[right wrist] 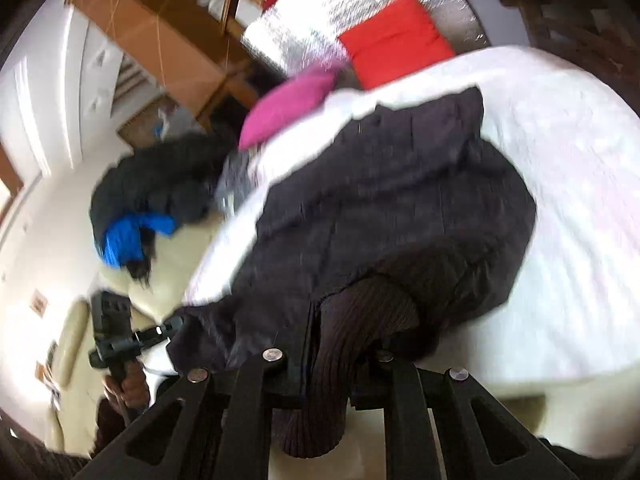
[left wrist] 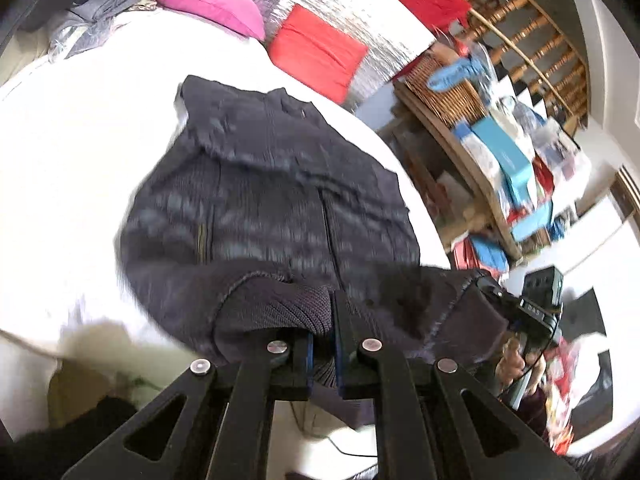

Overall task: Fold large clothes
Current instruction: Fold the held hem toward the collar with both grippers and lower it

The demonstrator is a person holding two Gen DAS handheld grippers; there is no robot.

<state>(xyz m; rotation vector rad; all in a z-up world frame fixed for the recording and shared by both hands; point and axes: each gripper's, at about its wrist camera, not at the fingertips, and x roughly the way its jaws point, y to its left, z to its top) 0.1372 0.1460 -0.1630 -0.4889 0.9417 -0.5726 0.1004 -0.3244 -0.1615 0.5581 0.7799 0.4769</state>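
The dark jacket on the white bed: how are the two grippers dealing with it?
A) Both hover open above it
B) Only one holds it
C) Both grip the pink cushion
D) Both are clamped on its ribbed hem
D: the left gripper and the right gripper each pinch the ribbed hem of the dark jacket.

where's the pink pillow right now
The pink pillow lies at the bed's far edge, upper left in the left wrist view, between a grey garment and the red cushion.
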